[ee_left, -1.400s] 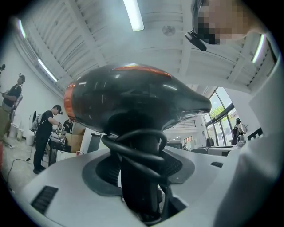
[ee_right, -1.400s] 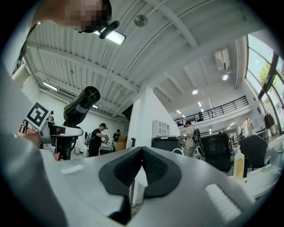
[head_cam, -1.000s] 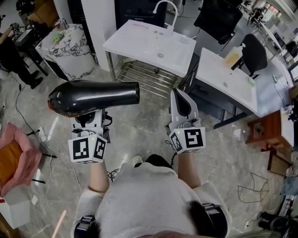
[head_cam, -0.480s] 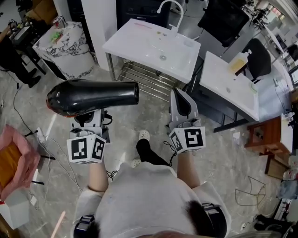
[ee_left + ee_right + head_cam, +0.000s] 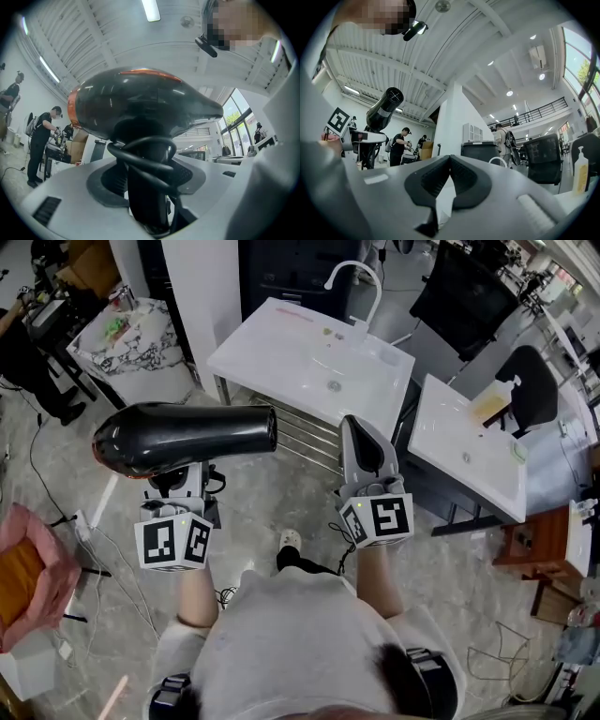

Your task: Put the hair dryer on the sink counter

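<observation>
The left tongs (image 5: 149, 190) pinch the handle of the hair dryer (image 5: 183, 437), its barrel lying crosswise at centre left, nozzle pointing right. The sink counter (image 5: 281, 343) sits up and right of it, at upper centre. The right tongs (image 5: 356, 427), pressed together and empty, are nearer its front edge.

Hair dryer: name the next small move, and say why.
Probably carry the hair dryer forward toward the sink counter. The left gripper grips it by the handle above the floor, short of the counter's near edge.
</observation>
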